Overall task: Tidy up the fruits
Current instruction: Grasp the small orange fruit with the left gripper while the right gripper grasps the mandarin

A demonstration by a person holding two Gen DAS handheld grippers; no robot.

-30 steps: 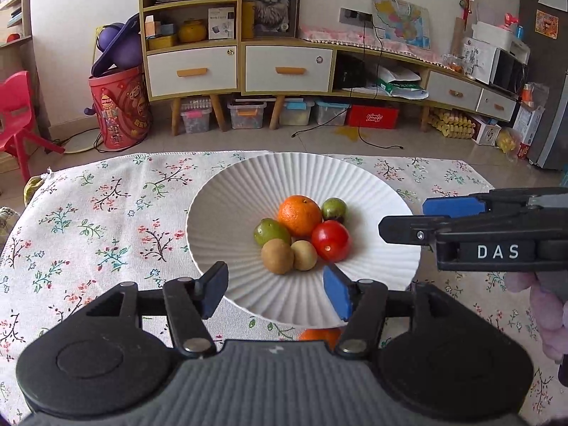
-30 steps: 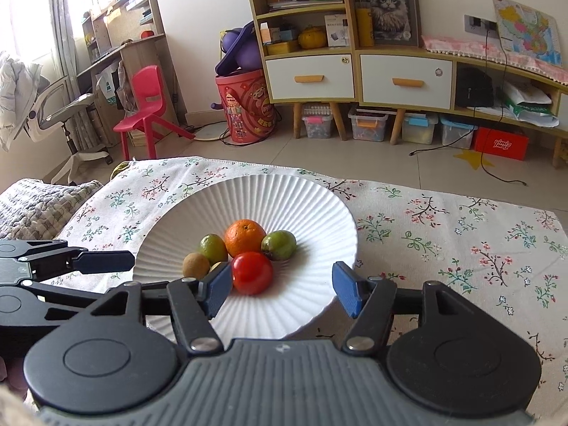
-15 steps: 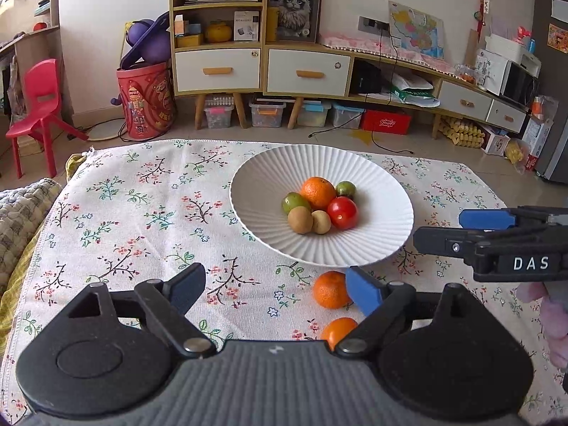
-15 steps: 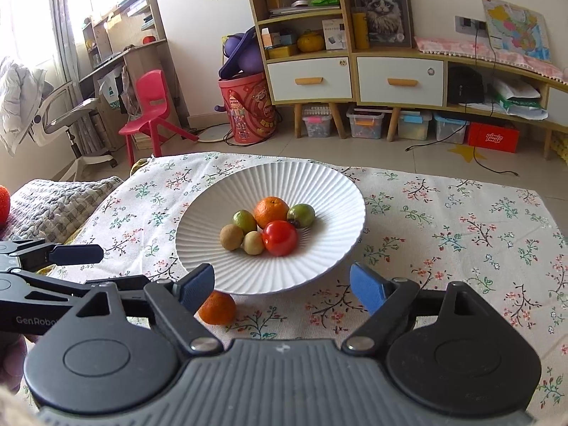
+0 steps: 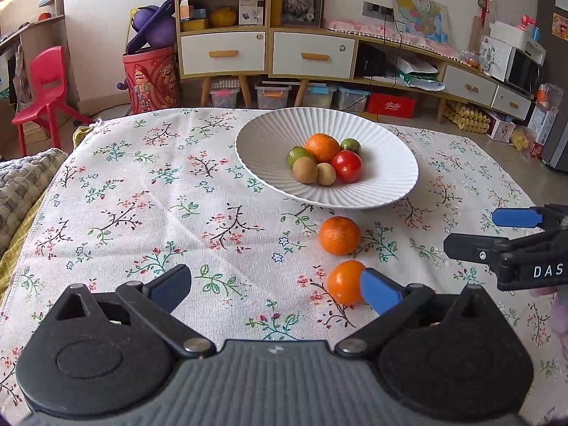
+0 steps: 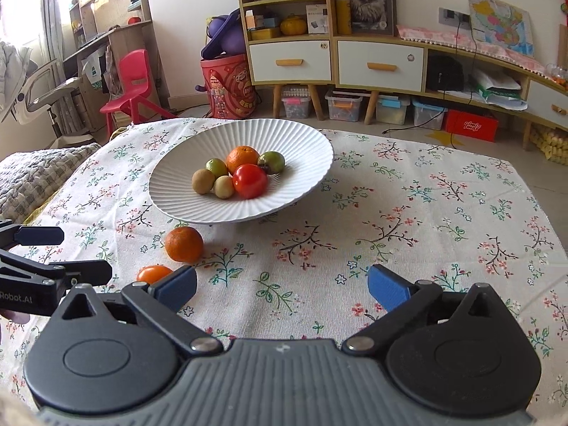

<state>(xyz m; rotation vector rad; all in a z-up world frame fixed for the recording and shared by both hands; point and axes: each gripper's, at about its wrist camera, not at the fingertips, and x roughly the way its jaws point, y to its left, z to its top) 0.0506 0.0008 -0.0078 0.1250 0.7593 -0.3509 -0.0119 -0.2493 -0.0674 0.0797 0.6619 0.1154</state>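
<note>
At the left edge a grey knitted blanket [image 5: 25, 181] borders the flowered tablecloth [image 5: 142, 184]. The left gripper [image 5: 275, 289] has just been opening and stands wide, nothing between its blue pads. Ahead sits the white ribbed ceramic plate [image 5: 269, 142] holding six small fruits. Two round orange fruits lie outside it: a mandarin [image 5: 339, 235] near the rim, a smoother one [image 5: 344, 282] beside the left gripper's right pad. The right gripper [image 6: 282, 289] has also just been opening, wide and empty.
</note>
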